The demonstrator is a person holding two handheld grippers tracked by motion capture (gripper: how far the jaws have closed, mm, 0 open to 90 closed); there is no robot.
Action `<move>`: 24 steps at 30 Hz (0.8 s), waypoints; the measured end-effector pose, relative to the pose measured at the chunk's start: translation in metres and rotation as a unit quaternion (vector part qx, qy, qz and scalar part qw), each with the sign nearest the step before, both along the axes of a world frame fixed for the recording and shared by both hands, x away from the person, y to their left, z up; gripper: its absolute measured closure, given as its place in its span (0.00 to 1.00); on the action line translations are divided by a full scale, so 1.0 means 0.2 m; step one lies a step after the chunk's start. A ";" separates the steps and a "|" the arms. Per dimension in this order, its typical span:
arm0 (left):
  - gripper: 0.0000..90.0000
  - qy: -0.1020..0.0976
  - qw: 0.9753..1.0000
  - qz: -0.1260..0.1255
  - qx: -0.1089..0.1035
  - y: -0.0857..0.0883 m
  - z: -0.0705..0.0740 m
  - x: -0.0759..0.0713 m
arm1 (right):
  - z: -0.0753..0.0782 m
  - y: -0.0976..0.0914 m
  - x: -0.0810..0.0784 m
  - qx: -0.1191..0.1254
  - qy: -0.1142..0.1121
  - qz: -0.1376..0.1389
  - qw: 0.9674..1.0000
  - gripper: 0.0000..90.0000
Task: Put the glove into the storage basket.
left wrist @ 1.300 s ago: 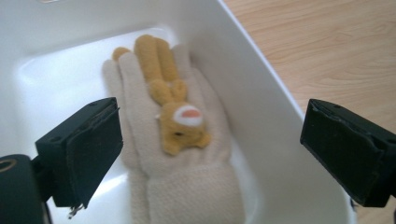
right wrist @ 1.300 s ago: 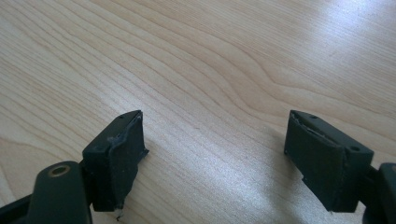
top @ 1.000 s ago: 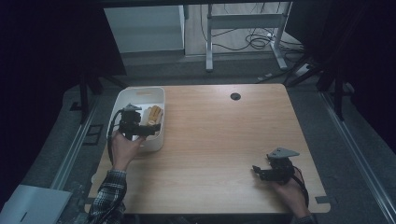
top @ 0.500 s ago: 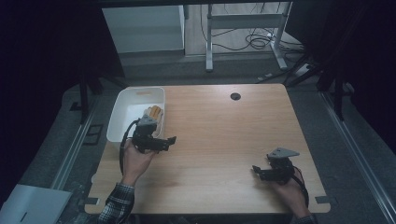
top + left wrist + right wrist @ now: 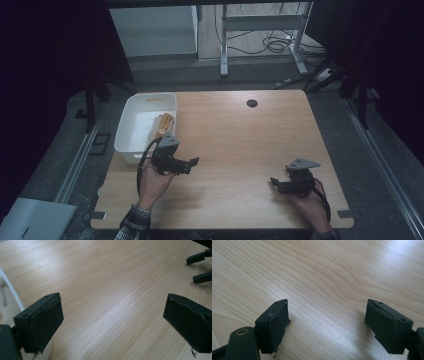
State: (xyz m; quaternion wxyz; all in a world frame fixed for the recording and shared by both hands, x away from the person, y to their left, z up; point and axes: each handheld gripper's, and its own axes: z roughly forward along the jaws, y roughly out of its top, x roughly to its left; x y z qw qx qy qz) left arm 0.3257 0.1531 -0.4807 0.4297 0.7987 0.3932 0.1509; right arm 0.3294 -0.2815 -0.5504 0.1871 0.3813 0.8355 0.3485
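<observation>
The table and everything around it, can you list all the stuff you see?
Table: one, light wood, centre.
Bin: one, white, on the table's far left corner.
Yellowish thing: one, tan, inside the bin; too blurry to name.
Round hole: one, dark, near the table's far edge.
Metal frame: one, grey, on the floor beyond the table, with cables beside it.
Left gripper: one, black, open, near the bin.
Right gripper: one, black, open, near right front corner.
</observation>
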 end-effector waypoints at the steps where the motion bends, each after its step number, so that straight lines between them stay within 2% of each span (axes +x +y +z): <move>1: 0.03 0.001 1.000 -0.002 0.001 -0.01 -0.01 -0.01 | 0.00 0.00 0.00 0.000 0.000 0.000 1.000 0.22; 16: 0.02 0.003 0.999 -0.032 0.021 -0.09 -0.17 -0.10 | 0.00 0.00 0.00 0.000 0.000 0.000 1.000 0.22; 24: 0.02 0.026 0.999 -0.028 0.038 -0.08 -0.31 -0.12 | 0.00 0.00 0.00 0.000 0.002 -0.001 1.000 0.22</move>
